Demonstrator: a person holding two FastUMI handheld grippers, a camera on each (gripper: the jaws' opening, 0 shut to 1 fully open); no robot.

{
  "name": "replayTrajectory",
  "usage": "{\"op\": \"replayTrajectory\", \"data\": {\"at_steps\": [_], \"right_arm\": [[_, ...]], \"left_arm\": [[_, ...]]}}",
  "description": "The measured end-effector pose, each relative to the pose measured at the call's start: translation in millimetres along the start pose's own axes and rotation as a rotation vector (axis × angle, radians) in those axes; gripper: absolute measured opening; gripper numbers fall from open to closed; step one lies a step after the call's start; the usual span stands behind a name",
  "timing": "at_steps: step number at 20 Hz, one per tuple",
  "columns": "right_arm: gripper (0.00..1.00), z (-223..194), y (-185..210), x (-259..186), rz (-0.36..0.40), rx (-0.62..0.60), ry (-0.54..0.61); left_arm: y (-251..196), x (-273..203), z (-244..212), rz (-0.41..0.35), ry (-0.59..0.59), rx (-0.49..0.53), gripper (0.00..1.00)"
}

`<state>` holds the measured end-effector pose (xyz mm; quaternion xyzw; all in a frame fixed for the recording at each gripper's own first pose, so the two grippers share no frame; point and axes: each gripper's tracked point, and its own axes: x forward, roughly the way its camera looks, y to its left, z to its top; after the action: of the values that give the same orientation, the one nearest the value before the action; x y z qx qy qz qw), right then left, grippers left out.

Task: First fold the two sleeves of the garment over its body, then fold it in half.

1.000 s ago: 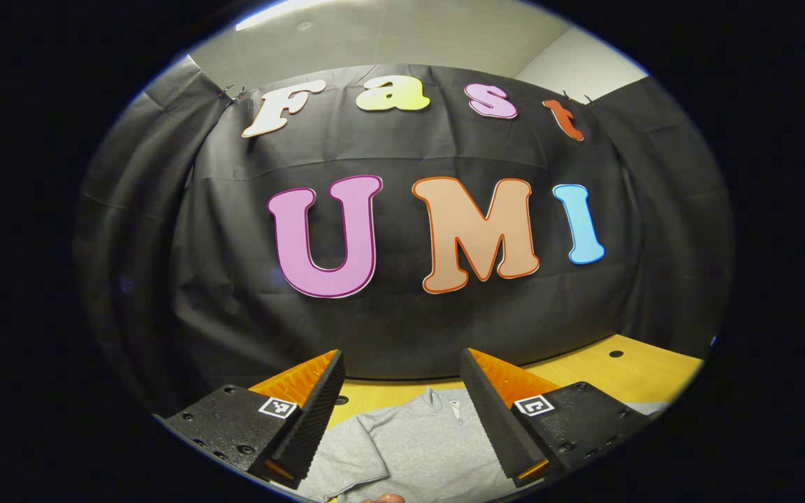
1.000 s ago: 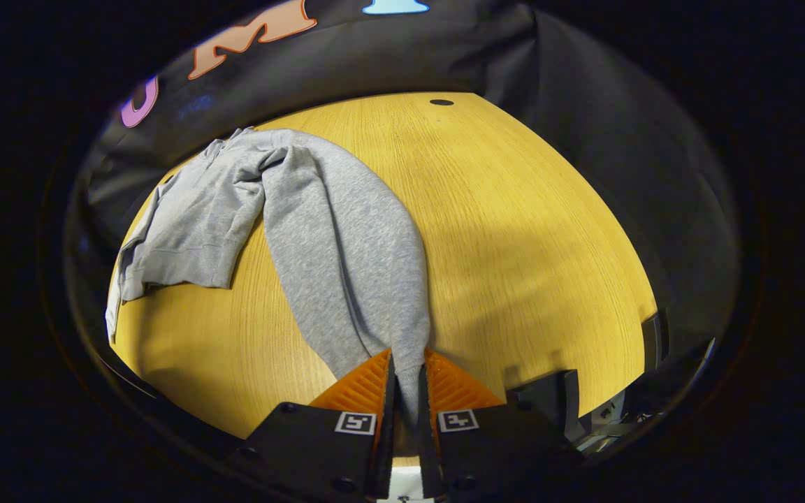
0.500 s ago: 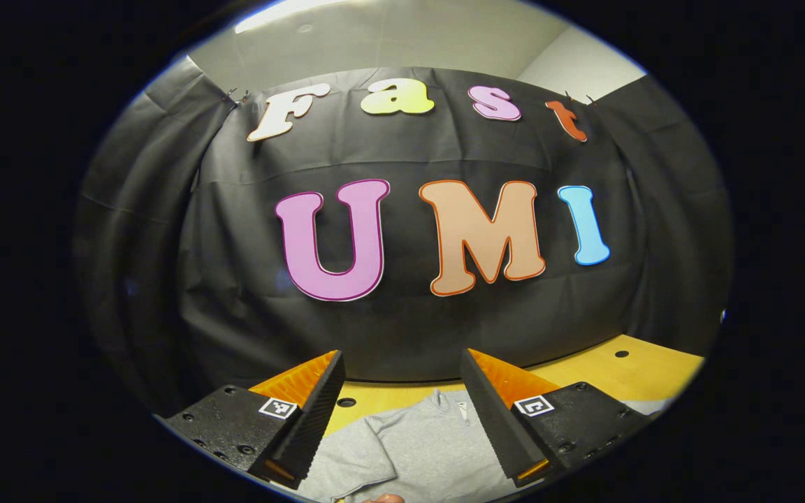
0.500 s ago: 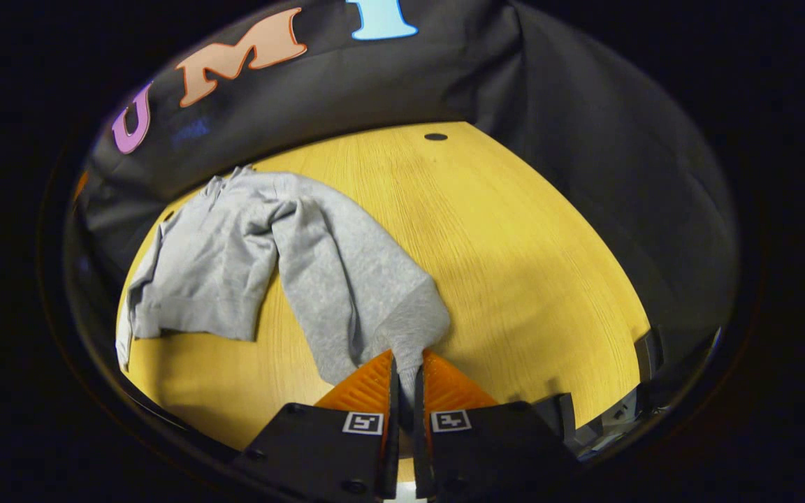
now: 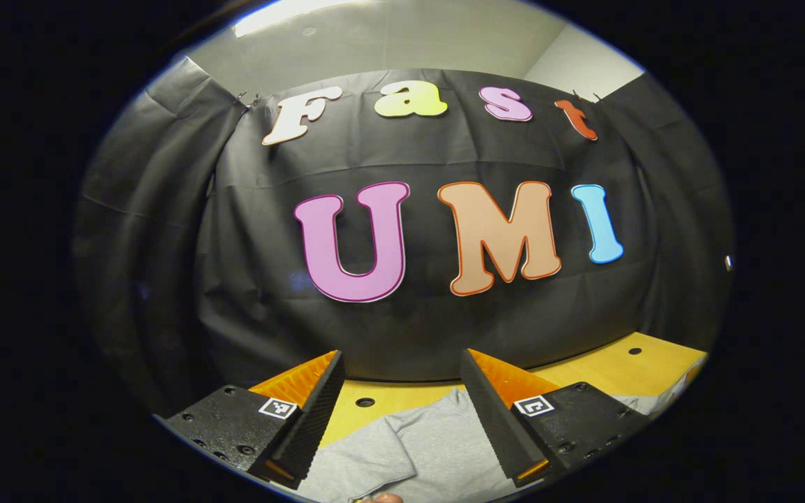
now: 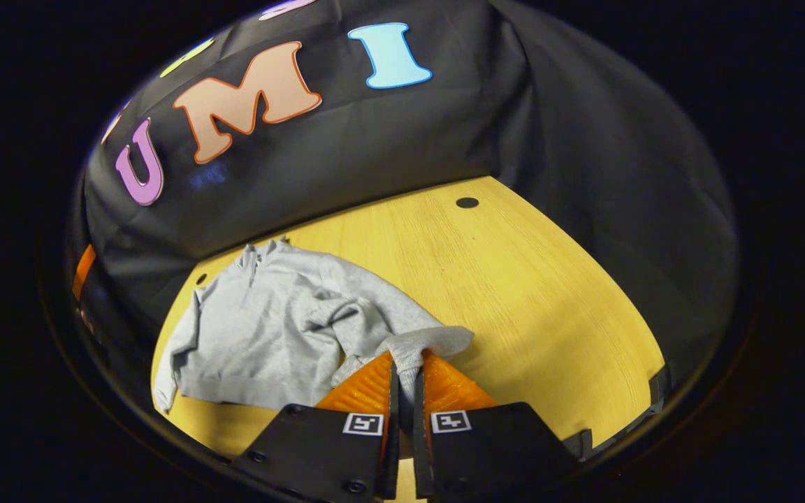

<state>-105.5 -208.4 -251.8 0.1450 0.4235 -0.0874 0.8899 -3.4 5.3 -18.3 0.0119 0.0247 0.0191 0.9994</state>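
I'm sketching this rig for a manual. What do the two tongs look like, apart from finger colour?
Each of the tongs, left tongs and right tongs, has two wedge-shaped fingers tapering forward, with ribbed, sawtooth-like faces. They sit on blocky black mounts with small screw holes. Each mount carries a small square black-and-white marker. I see no cables or sleeves.

The left gripper (image 5: 402,391) is hovering, jaws spread wide, above the grey sweatshirt (image 5: 416,454) lying on the bench (image 5: 605,363).

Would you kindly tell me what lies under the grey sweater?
The sweater lies on the wooden table. Its sleeve end is lifted, pinched in the right tongs. Anything beneath the cloth is covered.
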Motion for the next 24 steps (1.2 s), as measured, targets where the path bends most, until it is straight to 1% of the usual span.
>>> {"op": "replayTrajectory", "data": {"at_steps": [1, 2, 3, 5, 6, 7, 8, 9, 10, 12, 13, 14, 19, 20, 21, 23, 24], "right_arm": [[0.11, 8, 8, 3, 0.013, 0.013, -0.009], [0.06, 15, 16, 5, 0.029, 0.023, -0.017], [0.11, 24, 25, 6, 0.046, 0.027, -0.037], [0.11, 37, 40, 10, 0.070, 0.015, -0.053], [0.11, 41, 51, 14, 0.085, 0.018, -0.060], [0.11, 46, 62, 16, 0.105, 0.028, -0.064], [0.11, 50, 72, 18, 0.124, 0.039, -0.068], [0.11, 55, 81, 19, 0.138, 0.043, -0.077], [0.11, 60, 89, 21, 0.147, 0.032, -0.091], [0.11, 71, 106, 22, 0.155, -0.026, -0.135], [0.11, 77, 117, 21, 0.169, -0.050, -0.152], [0.11, 83, 130, 19, 0.187, -0.068, -0.172], [0.11, 100, 182, 27, 0.253, -0.122, -0.193], [0.11, 102, 190, 29, 0.262, -0.130, -0.193], [0.11, 105, 199, 31, 0.275, -0.137, -0.197], [0.11, 108, 218, 34, 0.298, -0.163, -0.198], [0.11, 108, 230, 35, 0.311, -0.181, -0.198]], "left_arm": [[6, -1, 0, 0.012, 0.000, 0.002, 0.93], [11, -3, 0, 0.024, 0.000, 0.004, 0.93], [16, -3, 0, 0.036, 0.003, 0.006, 0.96], [26, -6, -2, 0.057, 0.007, 0.009, 0.96], [31, -7, -2, 0.066, 0.009, 0.012, 0.93], [36, -8, -3, 0.076, 0.010, 0.016, 0.96], [40, -9, -2, 0.084, 0.009, 0.019, 0.93], [44, -10, -2, 0.092, 0.008, 0.023, 0.93], [48, -11, -2, 0.101, 0.008, 0.027, 0.96], [58, -14, -2, 0.121, 0.010, 0.034, 0.96], [64, -15, -4, 0.131, 0.012, 0.036, 0.93], [69, -16, -4, 0.141, 0.016, 0.038, 0.96], [92, -24, -8, 0.186, 0.028, 0.042, 0.96], [98, -26, -8, 0.198, 0.027, 0.043, 1.00], [104, -29, -9, 0.211, 0.029, 0.044, 0.96], [117, -36, -12, 0.238, 0.037, 0.043, 0.96], [122, -39, -13, 0.249, 0.041, 0.041, 0.93]]}}
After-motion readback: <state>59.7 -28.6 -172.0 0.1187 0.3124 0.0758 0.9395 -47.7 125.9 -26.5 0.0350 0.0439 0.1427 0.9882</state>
